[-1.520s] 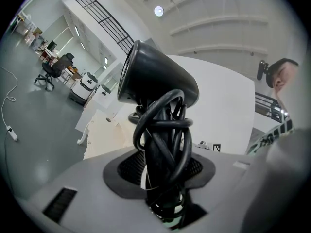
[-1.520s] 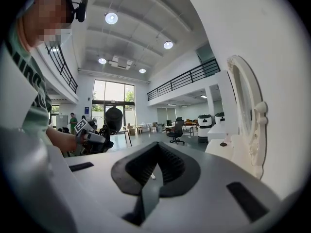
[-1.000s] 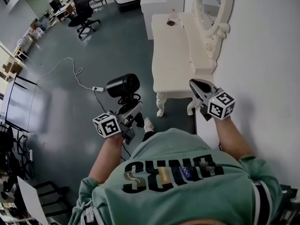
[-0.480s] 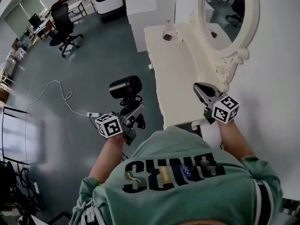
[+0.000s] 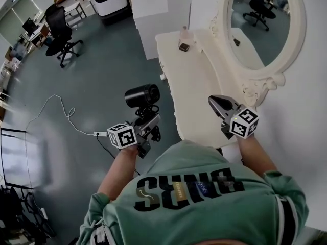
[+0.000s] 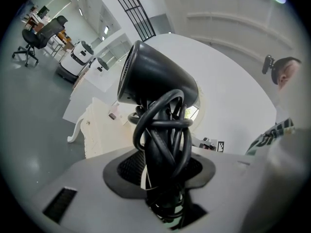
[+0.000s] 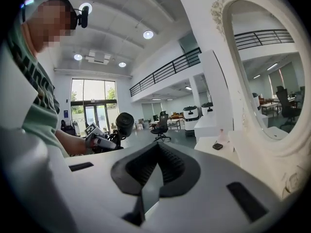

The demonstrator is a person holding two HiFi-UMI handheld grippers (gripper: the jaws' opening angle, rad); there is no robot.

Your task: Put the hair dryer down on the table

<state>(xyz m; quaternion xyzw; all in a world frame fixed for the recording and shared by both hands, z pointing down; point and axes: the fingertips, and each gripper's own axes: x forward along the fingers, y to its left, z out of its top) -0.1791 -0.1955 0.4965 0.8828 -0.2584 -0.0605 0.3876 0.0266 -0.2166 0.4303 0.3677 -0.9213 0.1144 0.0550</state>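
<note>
A black hair dryer (image 5: 142, 95) with its cord wound round the handle stands up in my left gripper (image 5: 148, 127), which is shut on that handle, out over the floor left of the cream dressing table (image 5: 194, 86). In the left gripper view the hair dryer (image 6: 155, 81) fills the middle, with the coiled cord (image 6: 165, 140) between the jaws of my left gripper (image 6: 165, 183). My right gripper (image 5: 217, 102) hovers over the table's near right corner, shut and empty. In the right gripper view my right gripper (image 7: 146, 188) has its jaws closed together, and the hair dryer (image 7: 125, 122) shows at the left.
An oval mirror (image 5: 265, 24) in a carved white frame stands along the table's right side. A small bottle (image 5: 184, 33) and a dark little object (image 5: 184, 47) sit at the table's far end. On the floor lie a power strip (image 5: 100, 133) and cable; an office chair (image 5: 57, 27) stands far left.
The table and mirror have come closer and the view has risen toward the mirror. The left gripper still holds the dryer beside the table; the right gripper is now over the table's near corner.
</note>
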